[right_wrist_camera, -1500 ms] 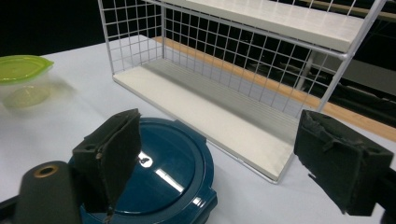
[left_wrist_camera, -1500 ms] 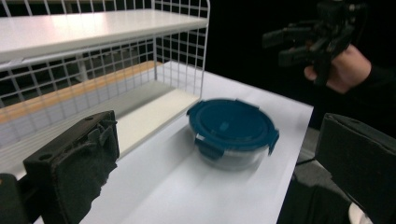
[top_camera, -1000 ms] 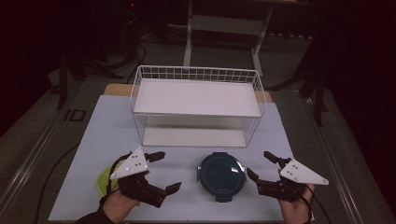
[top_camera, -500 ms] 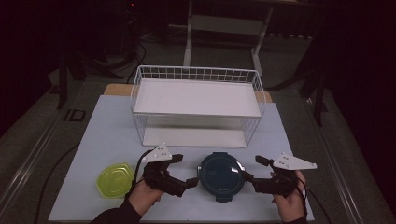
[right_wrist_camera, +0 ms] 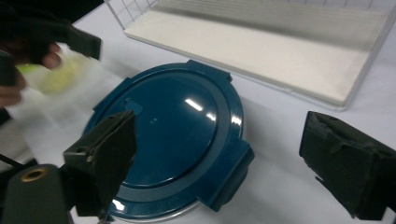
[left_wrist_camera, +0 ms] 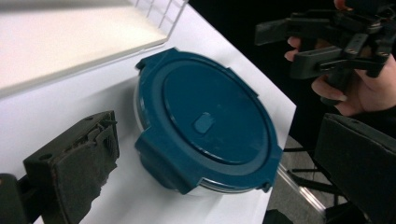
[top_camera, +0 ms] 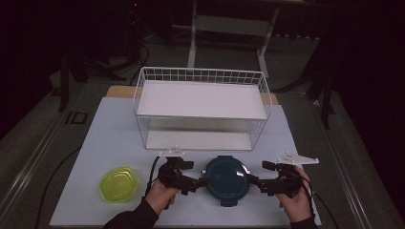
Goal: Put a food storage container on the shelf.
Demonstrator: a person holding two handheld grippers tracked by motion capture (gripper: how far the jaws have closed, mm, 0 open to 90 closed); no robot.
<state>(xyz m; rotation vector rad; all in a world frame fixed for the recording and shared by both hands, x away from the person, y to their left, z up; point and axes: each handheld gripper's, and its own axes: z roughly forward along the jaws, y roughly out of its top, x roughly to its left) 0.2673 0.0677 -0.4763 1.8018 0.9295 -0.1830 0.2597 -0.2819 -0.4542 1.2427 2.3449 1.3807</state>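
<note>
High view: pale white worktop (top_camera: 110, 138) in a dark room; grey floor around it, a light metal stand behind the far edge. A white wire two-tier shelf rack (top_camera: 203, 107) stands at mid-far worktop, both tiers bare. A round dark-blue lidded container with latch tabs (top_camera: 226, 174) sits near the front edge, just in front of the rack. A yellow-green hexagonal lid or dish (top_camera: 118, 183) lies well to its left, with bare surface around it. Left tool (top_camera: 198, 182), held in a hand (top_camera: 160, 193), is at the container's left rim; right tool (top_camera: 258, 182), in the other hand (top_camera: 295, 198), is at its right rim. Both tools have jaws parted. Open worktop remains on the left side and behind the yellow-green piece; the front edge is close to the container.

Left gripper view: the blue container (left_wrist_camera: 208, 121) lies between the spread jaws, neither pad touching it. The rack's lower tier (left_wrist_camera: 70, 37) is at upper left. The worktop edge drops away just past the container. The right tool (left_wrist_camera: 280, 46) is beyond, jaws apart.

Right gripper view: the container (right_wrist_camera: 170, 135) sits between wide jaws, the near pad over its rim; contact is unclear. The rack base (right_wrist_camera: 252, 51) is just behind. The yellow-green piece (right_wrist_camera: 58, 74) is blurred at far left.
</note>
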